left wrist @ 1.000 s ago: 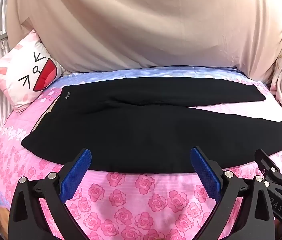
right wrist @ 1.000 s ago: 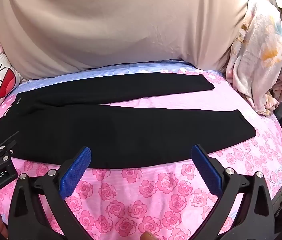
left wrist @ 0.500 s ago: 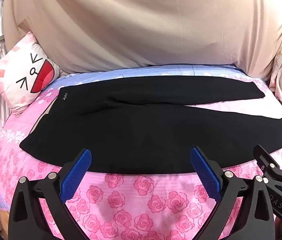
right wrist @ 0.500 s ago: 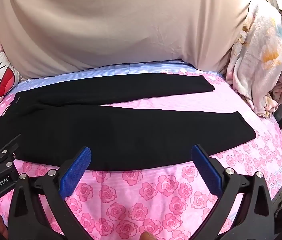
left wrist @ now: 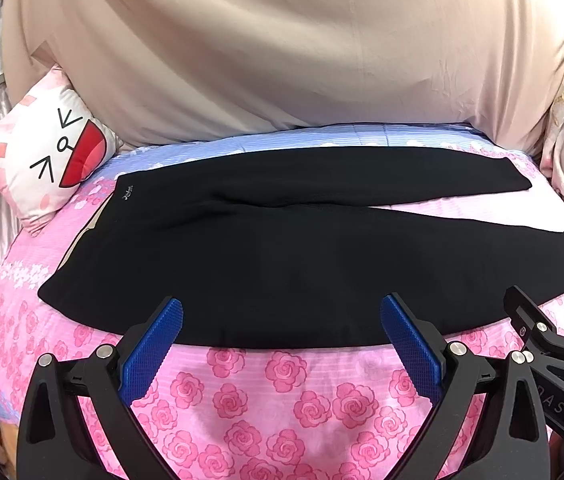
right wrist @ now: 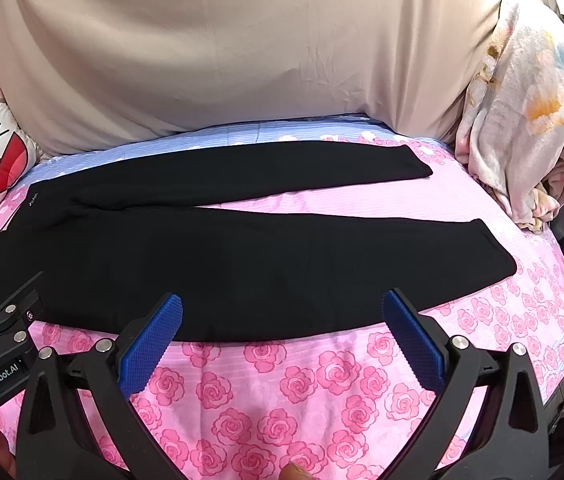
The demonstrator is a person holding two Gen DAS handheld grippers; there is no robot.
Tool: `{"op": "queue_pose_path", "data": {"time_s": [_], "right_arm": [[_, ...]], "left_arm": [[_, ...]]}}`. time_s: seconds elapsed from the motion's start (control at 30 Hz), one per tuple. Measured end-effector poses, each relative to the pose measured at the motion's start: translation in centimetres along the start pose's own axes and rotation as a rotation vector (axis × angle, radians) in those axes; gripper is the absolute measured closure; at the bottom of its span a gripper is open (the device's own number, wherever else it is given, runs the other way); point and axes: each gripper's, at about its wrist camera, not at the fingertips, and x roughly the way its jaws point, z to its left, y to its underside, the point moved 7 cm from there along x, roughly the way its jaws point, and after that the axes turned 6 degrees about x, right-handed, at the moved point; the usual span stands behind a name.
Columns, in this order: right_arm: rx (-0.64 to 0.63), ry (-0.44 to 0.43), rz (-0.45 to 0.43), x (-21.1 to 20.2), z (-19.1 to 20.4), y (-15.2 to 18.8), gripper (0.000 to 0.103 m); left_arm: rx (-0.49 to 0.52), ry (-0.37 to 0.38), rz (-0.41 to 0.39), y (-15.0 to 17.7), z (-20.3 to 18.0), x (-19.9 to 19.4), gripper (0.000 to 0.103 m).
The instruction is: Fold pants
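Observation:
Black pants [left wrist: 282, 248] lie flat and spread on a pink rose-print bed sheet [left wrist: 282, 400], waistband to the left, both legs running right and splayed apart. They also show in the right wrist view [right wrist: 241, 260]. My left gripper [left wrist: 282, 344] is open and empty, hovering over the near edge of the pants' near leg. My right gripper [right wrist: 282, 340] is open and empty, just right of the left one, also at the near edge. Each gripper shows at the edge of the other's view.
A cartoon-face pillow [left wrist: 47, 160] lies at the bed's left end. A beige cloth [left wrist: 282, 60] hangs behind the bed. A bundled floral blanket [right wrist: 522, 120] sits at the right end. The bed's right edge drops off beyond it.
Both grippers have edged slightly forward toward the pants' near edge. The pants have not moved. Both grippers stay open.

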Motion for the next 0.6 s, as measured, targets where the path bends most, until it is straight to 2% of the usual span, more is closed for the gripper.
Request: {"op": "queue_pose_path", "data": {"time_s": [0.6], "right_arm": [[0.004, 0.004, -0.003, 0.02, -0.39, 0.2, 0.005]], "left_arm": [[0.026, 0.016, 0.01, 0.26, -0.8, 0.11, 0.006]]}}
